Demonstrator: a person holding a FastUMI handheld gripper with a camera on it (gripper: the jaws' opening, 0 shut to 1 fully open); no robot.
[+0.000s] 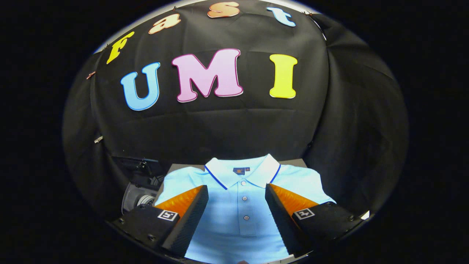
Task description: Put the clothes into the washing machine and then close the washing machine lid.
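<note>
Gripper view: light-blue polo shirt (238, 220) w/ white blue-trimmed collar & buttoned placket lies flat on a grey tabletop (176, 168). Gripper (236, 194) above shirt, fingers spread wide either side of placket, nothing pinched. Grey round machine part (137, 198) beside shirt's sleeve, partly hidden.

shirt (238, 212) flat on table (293, 161) | between spread hand-held gripper (236, 194) fingers

Jaws apart over flat blue polo shirt (238, 220)
</note>
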